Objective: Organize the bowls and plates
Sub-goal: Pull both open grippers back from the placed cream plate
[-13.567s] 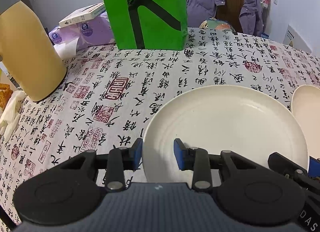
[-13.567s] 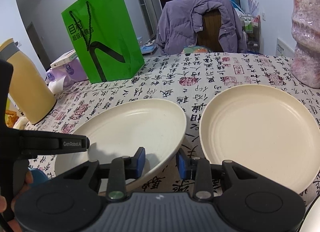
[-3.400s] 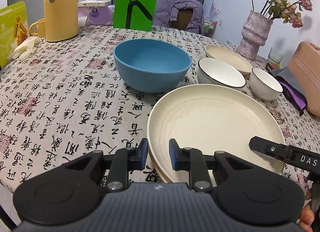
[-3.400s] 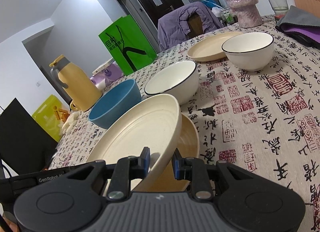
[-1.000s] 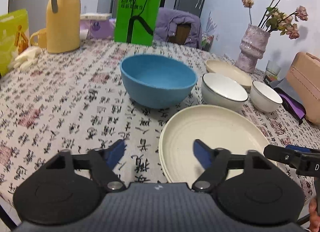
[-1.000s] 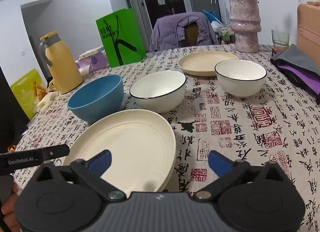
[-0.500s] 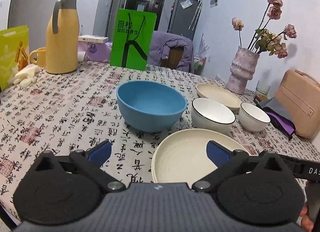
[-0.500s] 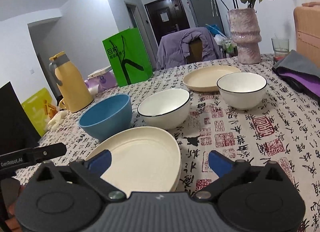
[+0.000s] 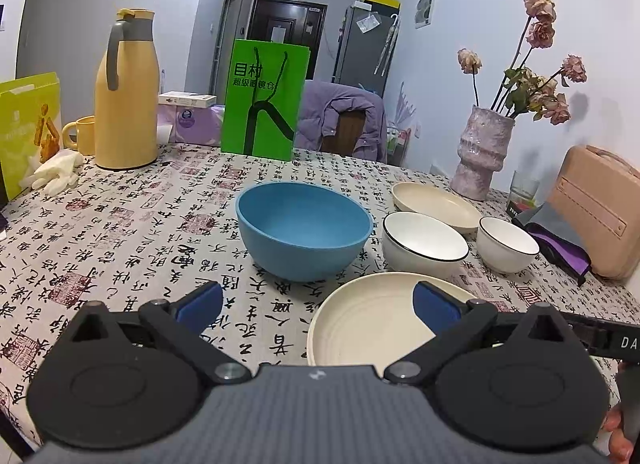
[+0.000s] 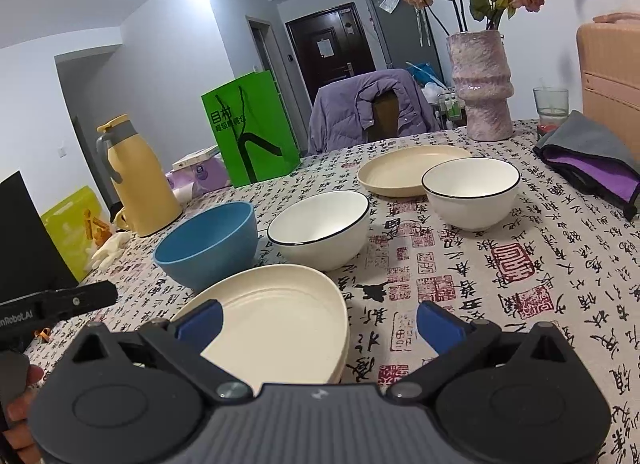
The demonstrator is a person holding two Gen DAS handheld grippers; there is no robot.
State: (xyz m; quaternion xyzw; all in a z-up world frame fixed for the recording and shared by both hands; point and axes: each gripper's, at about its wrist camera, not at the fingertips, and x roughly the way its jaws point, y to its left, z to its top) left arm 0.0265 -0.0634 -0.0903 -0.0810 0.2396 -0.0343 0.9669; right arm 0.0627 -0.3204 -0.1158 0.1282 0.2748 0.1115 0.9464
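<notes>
A stack of cream plates (image 9: 372, 320) (image 10: 276, 316) lies on the table's near side. Behind it stand a blue bowl (image 9: 302, 229) (image 10: 208, 244), a larger white black-rimmed bowl (image 9: 424, 242) (image 10: 320, 227), a smaller white bowl (image 9: 506, 244) (image 10: 470, 191) and another cream plate (image 9: 434, 199) (image 10: 400, 169). My left gripper (image 9: 318, 308) is open and empty, raised just short of the stack. My right gripper (image 10: 318, 324) is open and empty, also above the stack's near edge.
A yellow thermos (image 9: 126, 91), yellow mug (image 9: 78, 135), green bag (image 9: 264, 99) and tissue packs stand at the back left. A pink vase (image 9: 482, 151) with flowers, a glass (image 10: 550, 103), a purple-grey cloth (image 10: 588, 159) and a tan case (image 9: 596, 211) stand at the right.
Both grippers let go of the plates, opened wide and drew back and up from the stack. The two plates now lie stacked on the table.
</notes>
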